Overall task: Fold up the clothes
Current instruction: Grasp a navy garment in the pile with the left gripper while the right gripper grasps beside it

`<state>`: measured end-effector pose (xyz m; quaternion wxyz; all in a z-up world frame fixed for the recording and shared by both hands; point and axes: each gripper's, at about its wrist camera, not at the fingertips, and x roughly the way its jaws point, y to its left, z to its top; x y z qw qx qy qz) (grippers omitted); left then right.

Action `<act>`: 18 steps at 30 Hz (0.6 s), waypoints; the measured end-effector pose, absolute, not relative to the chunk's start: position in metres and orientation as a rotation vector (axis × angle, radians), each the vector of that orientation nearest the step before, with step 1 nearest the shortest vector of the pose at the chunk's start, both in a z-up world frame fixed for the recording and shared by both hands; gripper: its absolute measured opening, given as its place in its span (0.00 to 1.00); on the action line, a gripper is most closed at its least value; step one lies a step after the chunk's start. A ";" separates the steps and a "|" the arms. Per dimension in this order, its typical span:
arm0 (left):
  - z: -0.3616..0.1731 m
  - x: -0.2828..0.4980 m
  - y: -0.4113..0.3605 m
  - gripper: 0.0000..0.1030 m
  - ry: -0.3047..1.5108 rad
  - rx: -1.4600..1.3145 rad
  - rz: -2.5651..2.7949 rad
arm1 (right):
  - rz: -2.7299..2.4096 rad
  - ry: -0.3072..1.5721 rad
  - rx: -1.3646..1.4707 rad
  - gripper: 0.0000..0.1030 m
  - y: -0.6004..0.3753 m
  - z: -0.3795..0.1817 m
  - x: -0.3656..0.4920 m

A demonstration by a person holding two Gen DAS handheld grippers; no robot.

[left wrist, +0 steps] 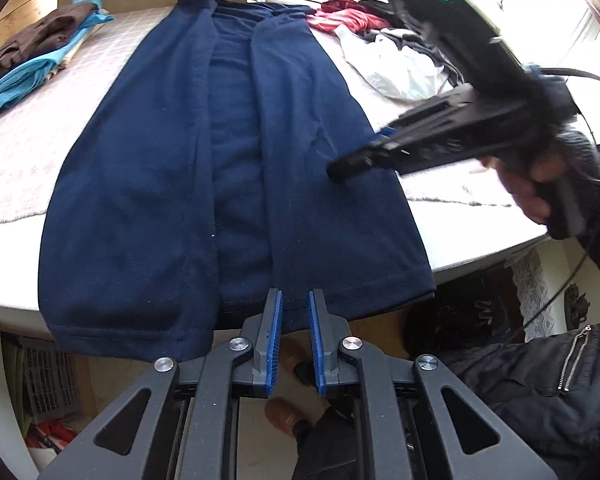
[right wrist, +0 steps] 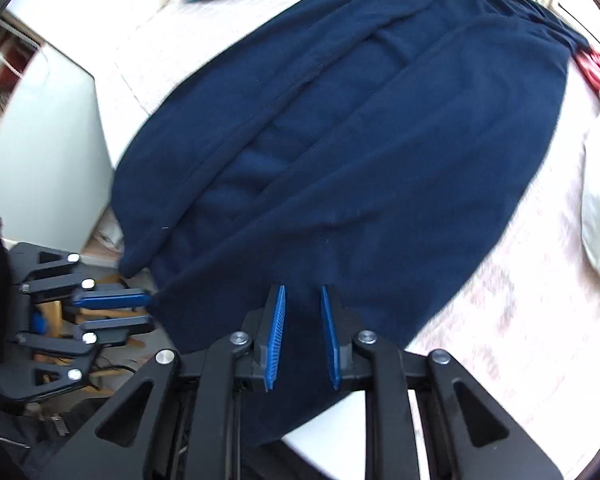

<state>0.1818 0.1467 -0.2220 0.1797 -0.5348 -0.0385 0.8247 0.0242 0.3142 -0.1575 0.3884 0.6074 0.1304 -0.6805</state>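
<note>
navy blue garment (left wrist: 236, 168) lies flat along the counter (left wrist: 480, 240), its two long sides folded inward so that a narrow strip of the inner layer shows down the middle; its hem hangs just over the near counter edge. left of it, at the far corner, a brown garment (left wrist: 40, 36) rests on a turquoise garment (left wrist: 24, 80), well apart from the navy one. a pale checked cloth (left wrist: 24, 148) covers the counter beneath the garments.

left hand-held gripper (left wrist: 295, 298) sits at the near hem, jaws a little apart, blue pads (left wrist: 274, 344) clear of the fabric and nothing between them. in the right wrist view it shows at the left edge, just beside the hem.

right hand-held gripper (right wrist: 303, 292) hovers over the right folded panel, jaws slightly apart, nothing clamped; whether its tips touch the cloth cannot be told. in the left wrist view it is blurred, held by a hand (left wrist: 528, 188) in a dark sleeve.

far right, by the window, a red garment (left wrist: 348, 16) and a white garment (left wrist: 396, 68) lie in a loose heap, near the navy garment's collar end.
</note>
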 end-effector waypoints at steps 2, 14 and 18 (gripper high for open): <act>-0.214 0.179 0.158 0.12 -0.055 -1.482 2.314 | -1.782 0.274 1.520 0.20 0.332 -0.137 0.009; -0.185 0.061 0.227 0.15 0.160 -1.409 2.243 | -2.167 -0.065 1.593 0.26 0.446 -0.097 -0.266; -0.194 -0.006 0.234 0.15 0.196 -1.464 2.239 | -2.165 -0.154 1.666 0.37 0.420 -0.138 -0.313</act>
